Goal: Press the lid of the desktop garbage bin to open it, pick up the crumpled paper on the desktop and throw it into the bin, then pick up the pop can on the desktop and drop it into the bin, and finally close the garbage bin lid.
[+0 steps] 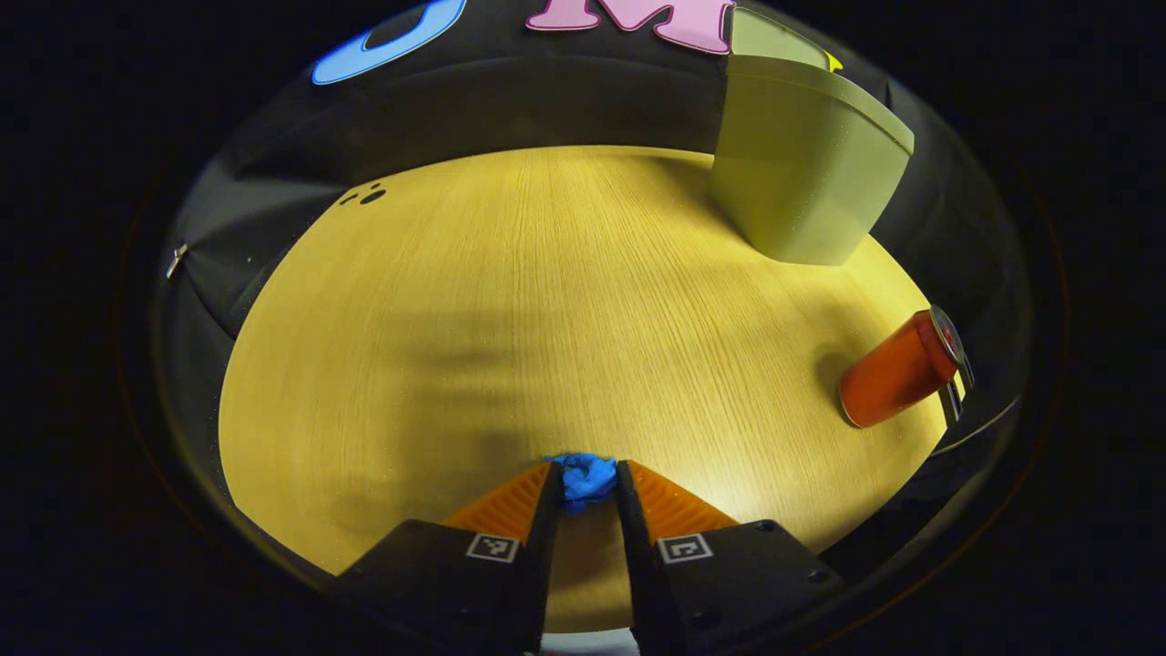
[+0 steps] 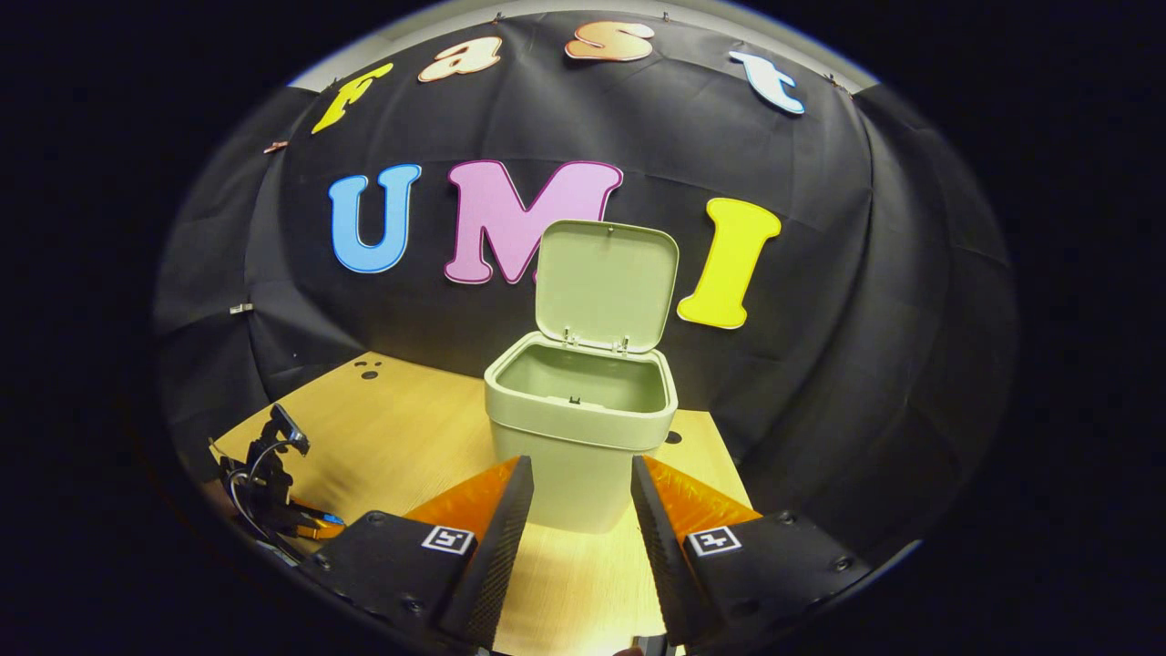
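Observation:
In the left gripper view my left gripper (image 1: 586, 476) is shut on the blue crumpled paper (image 1: 586, 477), low over the wooden table (image 1: 510, 301). The pale green bin (image 1: 802, 173) stands at the far right, and an orange-red pop can (image 1: 897, 369) stands at the table's right edge. In the right gripper view the bin (image 2: 583, 428) stands straight ahead with its lid (image 2: 608, 284) swung up, the inside visible. My right gripper (image 2: 574, 474) is open in front of the bin, nothing between its fingers. The left gripper (image 2: 273, 483) shows low at the left.
The table (image 2: 401, 428) ends at the black cloth wall behind the bin. Small dark holes (image 1: 369, 194) mark the table's far left corner. A metal clip (image 1: 176, 260) hangs on the cloth at the left.

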